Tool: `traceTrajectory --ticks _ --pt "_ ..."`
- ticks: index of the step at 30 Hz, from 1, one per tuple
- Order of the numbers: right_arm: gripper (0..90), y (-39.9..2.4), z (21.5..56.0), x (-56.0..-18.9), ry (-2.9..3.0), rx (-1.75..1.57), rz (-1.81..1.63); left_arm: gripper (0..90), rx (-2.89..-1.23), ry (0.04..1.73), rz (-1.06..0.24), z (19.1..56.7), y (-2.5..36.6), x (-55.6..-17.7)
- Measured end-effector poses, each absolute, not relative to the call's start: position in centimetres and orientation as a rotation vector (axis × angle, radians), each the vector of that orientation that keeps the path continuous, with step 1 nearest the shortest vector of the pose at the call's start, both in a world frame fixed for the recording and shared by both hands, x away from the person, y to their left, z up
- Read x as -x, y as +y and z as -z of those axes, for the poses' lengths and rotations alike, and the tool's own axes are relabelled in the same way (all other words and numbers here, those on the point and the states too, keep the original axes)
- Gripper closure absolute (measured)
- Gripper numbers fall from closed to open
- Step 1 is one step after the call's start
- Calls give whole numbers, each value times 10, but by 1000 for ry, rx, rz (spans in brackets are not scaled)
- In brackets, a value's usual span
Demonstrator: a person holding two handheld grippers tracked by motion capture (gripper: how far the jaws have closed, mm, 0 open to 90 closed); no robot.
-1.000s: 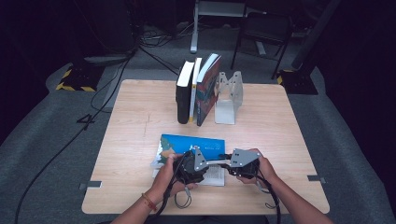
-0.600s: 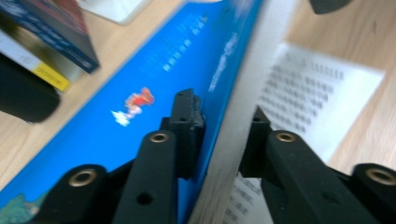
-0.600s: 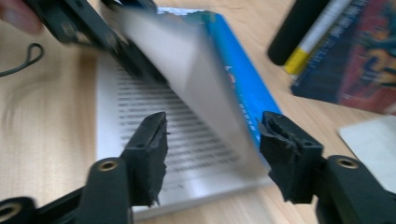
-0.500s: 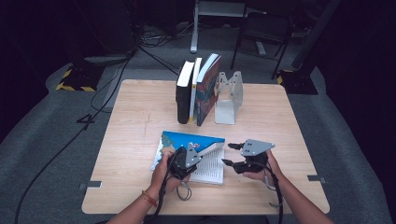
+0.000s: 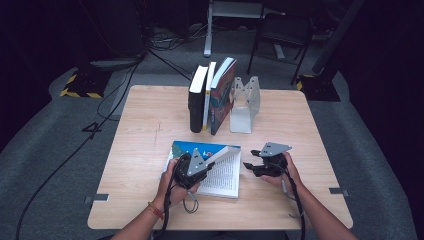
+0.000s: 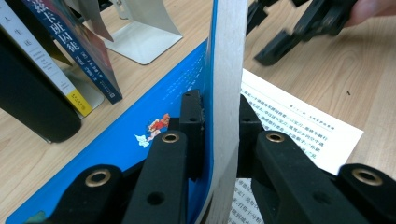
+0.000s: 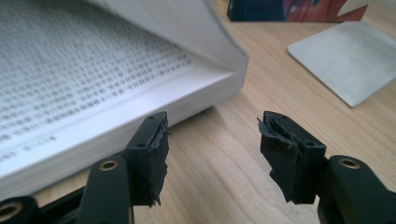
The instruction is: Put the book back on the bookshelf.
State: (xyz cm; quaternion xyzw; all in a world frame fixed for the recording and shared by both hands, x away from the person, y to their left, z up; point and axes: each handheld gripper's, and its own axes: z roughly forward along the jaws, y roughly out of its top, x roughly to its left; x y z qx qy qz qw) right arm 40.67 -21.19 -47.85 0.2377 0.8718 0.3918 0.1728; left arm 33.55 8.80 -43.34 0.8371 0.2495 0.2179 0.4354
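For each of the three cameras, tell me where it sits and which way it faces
High view: above the person's side, facing down on the table; both forearms, left tongs, right tongs.
Left gripper view: on the left tongs, facing the open book's lifted pages; its jaws clamp them.
Right gripper view: on the right tongs, low by the book's edge; jaws open.
All three share the book.

High view sits above my side, looking forward and down over the whole table (image 5: 150,125). Left gripper view rides close, looking along its jaws at the open book (image 6: 229,70) and across to the bookend (image 6: 144,37). Right gripper view sits low, near the tabletop, facing the book's page edge (image 7: 140,107). All three share the book (image 5: 220,172).
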Motion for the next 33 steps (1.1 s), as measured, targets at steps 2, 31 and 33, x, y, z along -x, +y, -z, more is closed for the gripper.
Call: traceTrajectory --ticks 2,31,33 --pt "419 -209 484 -409 2493 -682 -1090 792 -2066 631 -530 431 91 -336" --pt "553 -216 449 -389 2345 -539 -1452 752 -2036 543 -397 413 84 -328" --pt "553 -217 444 -385 2332 -528 -1447 751 -2032 534 -392 411 83 -328"
